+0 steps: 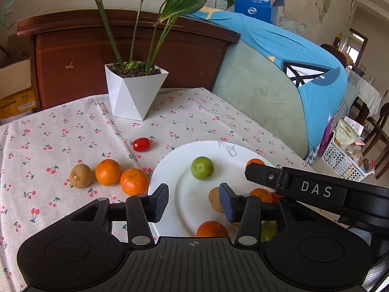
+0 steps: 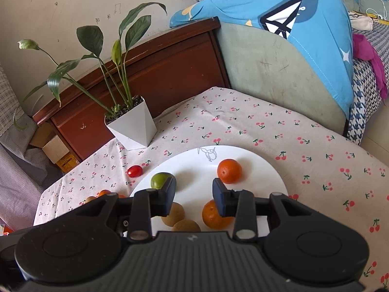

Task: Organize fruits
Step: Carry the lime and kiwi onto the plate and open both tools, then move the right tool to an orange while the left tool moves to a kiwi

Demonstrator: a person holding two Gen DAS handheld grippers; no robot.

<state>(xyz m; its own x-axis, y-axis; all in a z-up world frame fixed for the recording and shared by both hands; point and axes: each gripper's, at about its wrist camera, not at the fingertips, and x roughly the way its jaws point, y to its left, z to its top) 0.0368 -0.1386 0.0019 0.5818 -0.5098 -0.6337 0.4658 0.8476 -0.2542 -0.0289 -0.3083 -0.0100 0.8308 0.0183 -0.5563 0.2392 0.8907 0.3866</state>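
Hovering over plate [image 1: 170,168] rim (bare centre), left gripper [image 1: 193,200] apart, empty; right gripper [image 2: 194,196] likewise

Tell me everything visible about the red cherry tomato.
The cherry tomato is small, oval, glossy red, with a bright highlight on its skin, and looks whole. It lies on its side on the cherry-print tablecloth, off the white plate, between it and the white plant pot. Nothing touches it but the cloth; neither gripper is near it.

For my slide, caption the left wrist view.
Open left gripper above white plate of fruit; three fruits and tomato remain on cloth.
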